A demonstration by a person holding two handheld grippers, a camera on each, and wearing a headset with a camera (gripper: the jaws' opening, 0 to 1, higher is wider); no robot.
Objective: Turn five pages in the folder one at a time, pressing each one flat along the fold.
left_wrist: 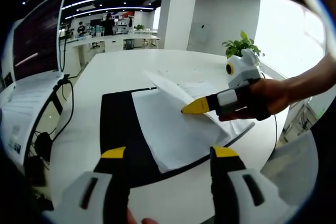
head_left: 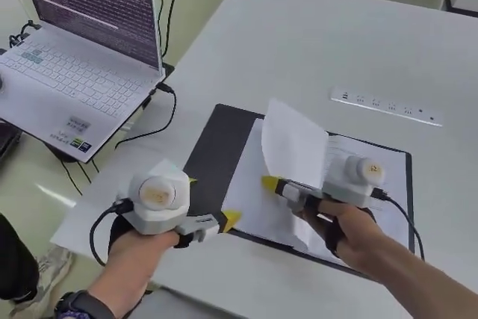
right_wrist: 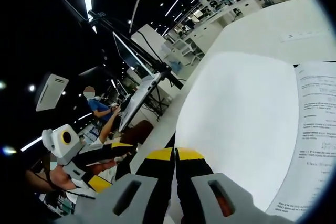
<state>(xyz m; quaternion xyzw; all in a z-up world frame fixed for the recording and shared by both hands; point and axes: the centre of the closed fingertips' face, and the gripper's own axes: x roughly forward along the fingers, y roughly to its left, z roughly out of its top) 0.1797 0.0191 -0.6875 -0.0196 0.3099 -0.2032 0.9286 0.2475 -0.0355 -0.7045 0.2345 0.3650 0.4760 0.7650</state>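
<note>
A black folder (head_left: 211,147) lies open on the white table, with white pages (head_left: 250,203) flat on its left half and printed sheets (head_left: 393,177) on its right. My right gripper (head_left: 270,183) is shut on the lower edge of one page (head_left: 295,143), which stands curled up over the fold. In the right gripper view the yellow tips (right_wrist: 175,155) pinch that sheet (right_wrist: 236,114). My left gripper (head_left: 211,201) hovers open at the folder's near left corner, touching nothing. In the left gripper view its open tips (left_wrist: 169,153) frame the folder (left_wrist: 115,124) and the right gripper (left_wrist: 198,106).
An open laptop (head_left: 82,42) sits at the far left on a stand, and its cables (head_left: 146,134) trail toward the folder. A white power strip (head_left: 386,106) lies beyond the folder. The table's near edge (head_left: 246,289) runs just below the folder. A potted plant (left_wrist: 241,45) stands further off.
</note>
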